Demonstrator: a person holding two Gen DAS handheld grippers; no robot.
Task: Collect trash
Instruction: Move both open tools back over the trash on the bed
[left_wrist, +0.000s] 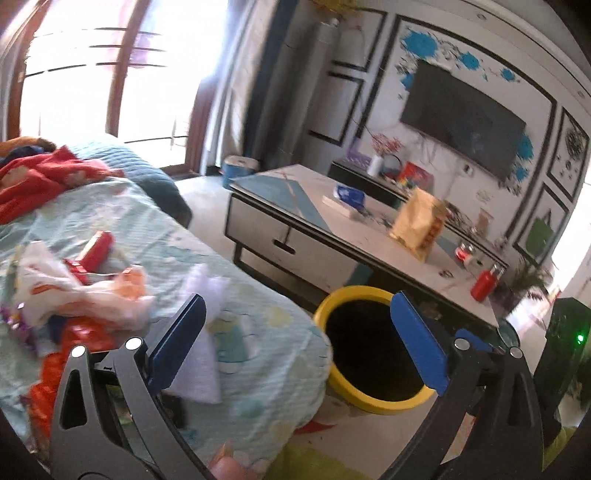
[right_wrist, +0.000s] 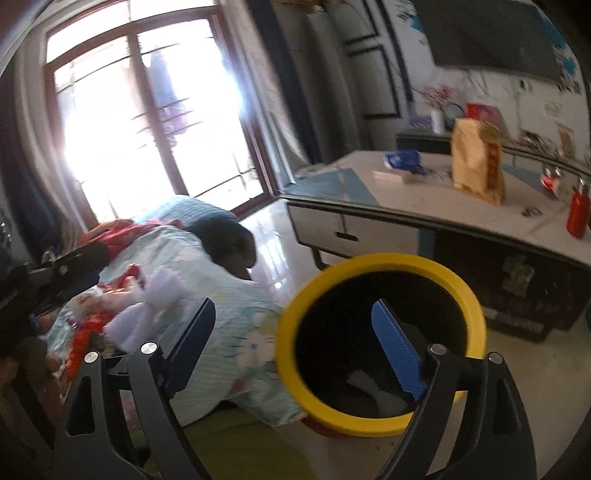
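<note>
Both tools, left tool (left_wrist: 295, 347) and right tool (right_wrist: 295, 354), gape wide, empty, near the yellow bin (right_wrist: 380, 424).

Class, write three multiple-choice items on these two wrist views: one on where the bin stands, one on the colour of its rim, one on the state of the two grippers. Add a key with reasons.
1. Where does the bin stand?
A. on the floor between the sofa and the coffee table
B. on top of the coffee table
C. on the sofa cover

2. What colour is the bin's rim?
A. red
B. yellow
C. blue

3. How are the left gripper and right gripper?
A. both open and empty
B. both shut on paper
C. one shut on a bottle

Key: 1 A, it sits on the floor by the sofa edge, before the coffee table. 2 B, the ring is yellow. 3 A, the pads stand apart with nothing between.
</note>
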